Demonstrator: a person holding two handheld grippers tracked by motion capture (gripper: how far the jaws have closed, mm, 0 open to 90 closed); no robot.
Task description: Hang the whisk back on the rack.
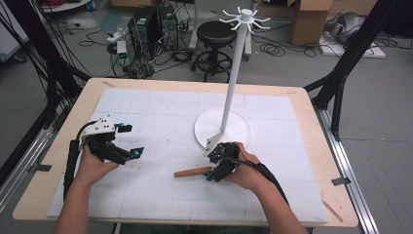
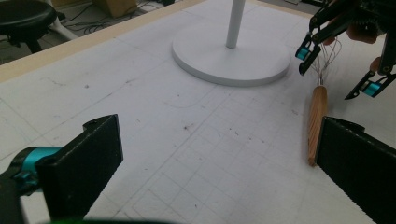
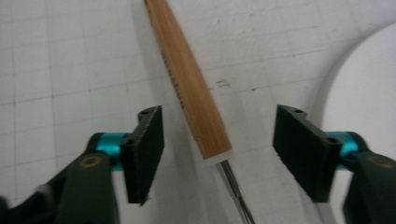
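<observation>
A whisk with a wooden handle (image 1: pixel 192 172) lies on the white gridded mat (image 1: pixel 160 117), in front of a white hook stand's round base (image 1: pixel 234 131). My right gripper (image 1: pixel 216 168) hangs over the end of the handle where the wires start. In the right gripper view the handle (image 3: pixel 187 79) lies between the jaws of the right gripper (image 3: pixel 217 154) with a gap on each side, and the thin wires (image 3: pixel 236 196) run toward the camera. My left gripper (image 1: pixel 135 140) stands open at the mat's left with nothing in it. From the left gripper (image 2: pixel 219 163) the whisk handle (image 2: pixel 317 116) lies ahead on the right.
The stand's tall pole (image 1: pixel 234 73) carries a ring of hooks (image 1: pixel 245 19) at its top. A thin wooden strip (image 1: pixel 332 210) lies near the table's front right corner. Behind the table stand a black stool (image 1: pixel 215 34), computer cases (image 1: pixel 151 27) and cardboard boxes (image 1: pixel 311 19).
</observation>
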